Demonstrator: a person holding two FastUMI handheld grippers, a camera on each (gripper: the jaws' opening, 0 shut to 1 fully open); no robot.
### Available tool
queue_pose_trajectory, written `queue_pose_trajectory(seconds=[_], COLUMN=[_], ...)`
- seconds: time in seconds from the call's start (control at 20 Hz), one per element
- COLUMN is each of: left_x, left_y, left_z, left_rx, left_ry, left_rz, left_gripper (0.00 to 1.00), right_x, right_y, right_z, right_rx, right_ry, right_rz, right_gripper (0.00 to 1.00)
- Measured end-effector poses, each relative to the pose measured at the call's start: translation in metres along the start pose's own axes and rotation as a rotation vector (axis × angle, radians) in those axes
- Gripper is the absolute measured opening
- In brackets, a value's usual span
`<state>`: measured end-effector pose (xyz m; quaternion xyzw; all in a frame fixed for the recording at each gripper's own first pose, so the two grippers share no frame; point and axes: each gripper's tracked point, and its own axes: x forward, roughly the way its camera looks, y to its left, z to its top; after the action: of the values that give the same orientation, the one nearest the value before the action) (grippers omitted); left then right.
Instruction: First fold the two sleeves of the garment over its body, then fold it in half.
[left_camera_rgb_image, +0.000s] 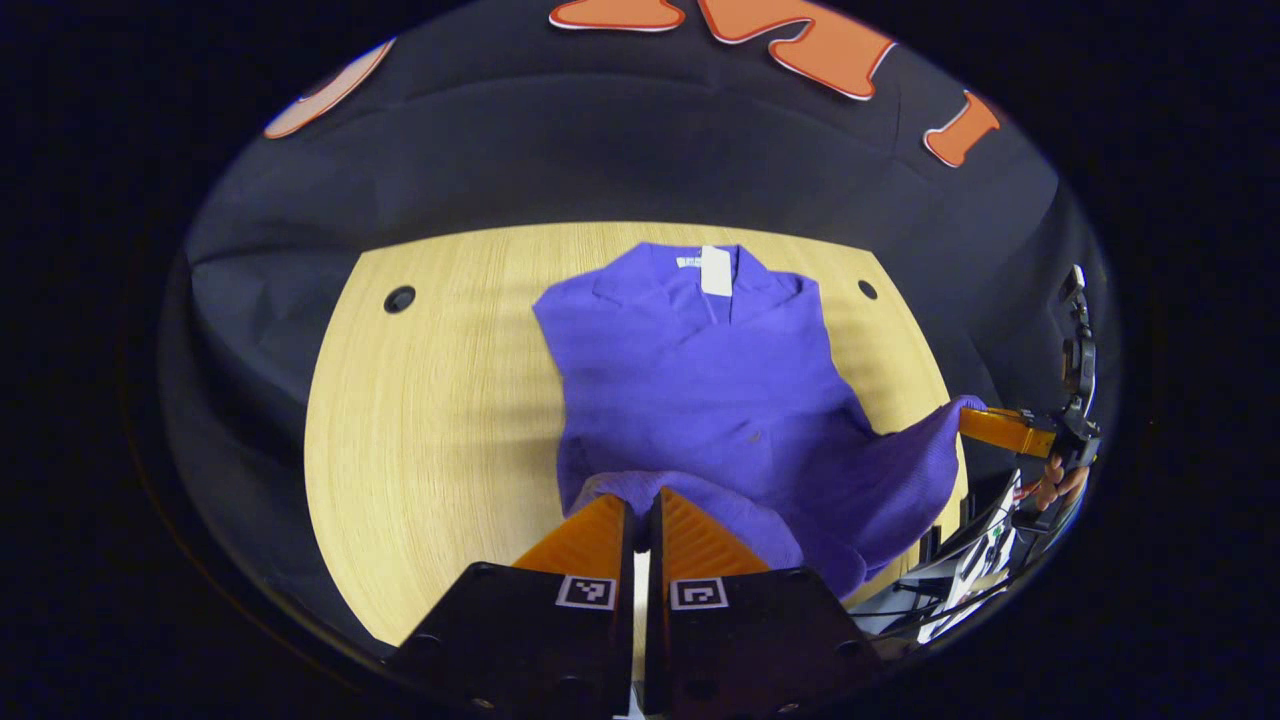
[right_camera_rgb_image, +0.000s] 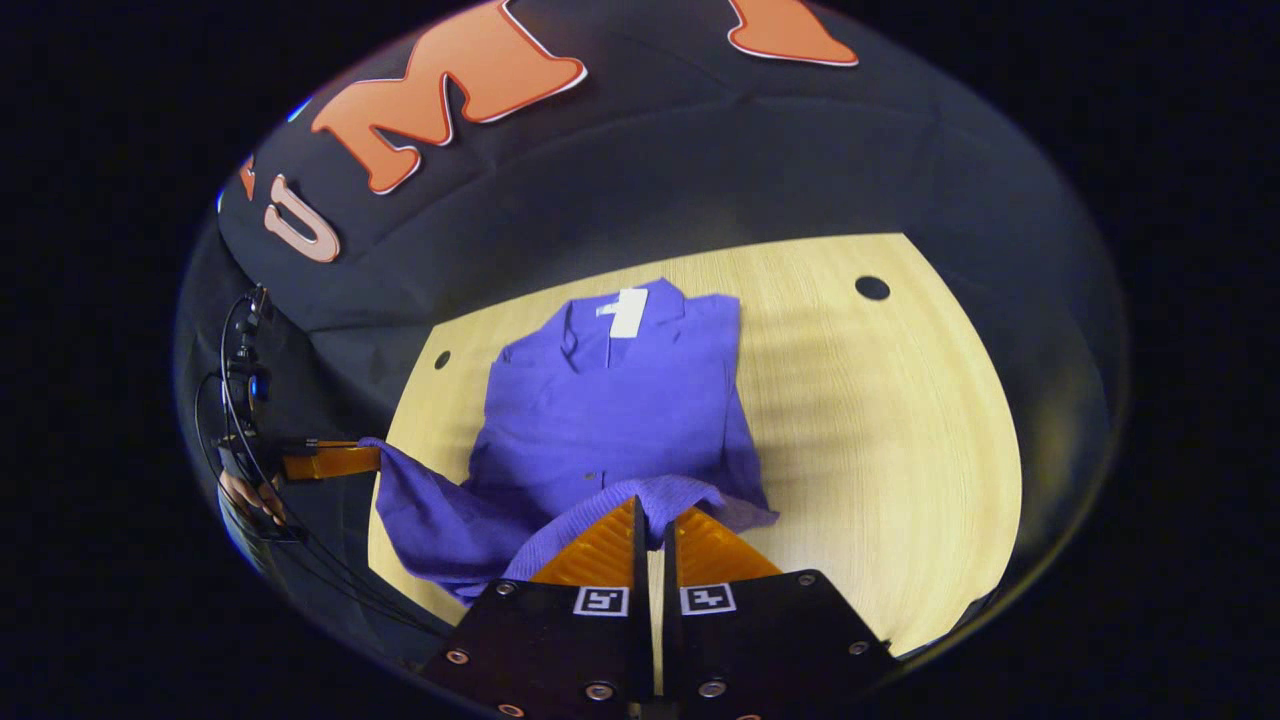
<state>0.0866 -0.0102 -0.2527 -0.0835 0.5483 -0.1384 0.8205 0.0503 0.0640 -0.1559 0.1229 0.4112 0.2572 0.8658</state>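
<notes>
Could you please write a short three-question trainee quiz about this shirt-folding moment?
1. True or false: both grippers, left and right, are shut on the shirt's hem.
2. What rests on the collar? A) a white tag B) a button C) a pin
3. The shirt lies on a wooden ____.

Key: 1 true; 2 A; 3 table.
</notes>
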Motion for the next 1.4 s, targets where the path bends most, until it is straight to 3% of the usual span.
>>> queue_pose_trajectory(seconds=[0.55,0.9,1.05,1.1,1.15,1.2,1.3,1.35,1.4], left_x=[0.036,0.067,0.046,0.04,0.037,0.029,0.011,0.0,-0.01], left_y=[0.028,0.08,0.085,0.085,0.082,0.084,0.089,0.091,0.093], left_z=[0.169,0.247,0.249,0.252,0.251,0.251,0.248,0.243,0.24], left_rx=[0.024,0.107,0.089,0.08,0.078,0.073,0.055,0.053,0.061], left_ry=[-0.134,-0.32,-0.408,-0.438,-0.447,-0.468,-0.506,-0.52,-0.542], left_rz=[0.087,0.278,0.3,0.297,0.295,0.298,0.296,0.3,0.323], left_gripper=[0.06,0.07,0.39,0.44,0.51,0.54,0.7,0.79,0.82], right_x=[0.065,0.116,0.12,0.119,0.115,0.109,0.091,0.083,0.072], right_y=[-0.007,-0.008,-0.011,-0.012,-0.013,-0.011,-0.011,-0.013,-0.016], right_z=[0.147,0.217,0.216,0.215,0.212,0.208,0.203,0.201,0.198], right_rx=[0.001,0.018,-0.024,-0.048,-0.061,-0.071,-0.091,-0.102,-0.111], right_ry=[-0.111,-0.189,-0.209,-0.217,-0.225,-0.234,-0.264,-0.277,-0.291], right_rz=[-0.016,-0.01,-0.036,-0.042,-0.052,-0.052,-0.06,-0.072,-0.085], right_gripper=[0.04,0.06,0.19,0.25,0.19,0.37,0.48,0.61,0.58])
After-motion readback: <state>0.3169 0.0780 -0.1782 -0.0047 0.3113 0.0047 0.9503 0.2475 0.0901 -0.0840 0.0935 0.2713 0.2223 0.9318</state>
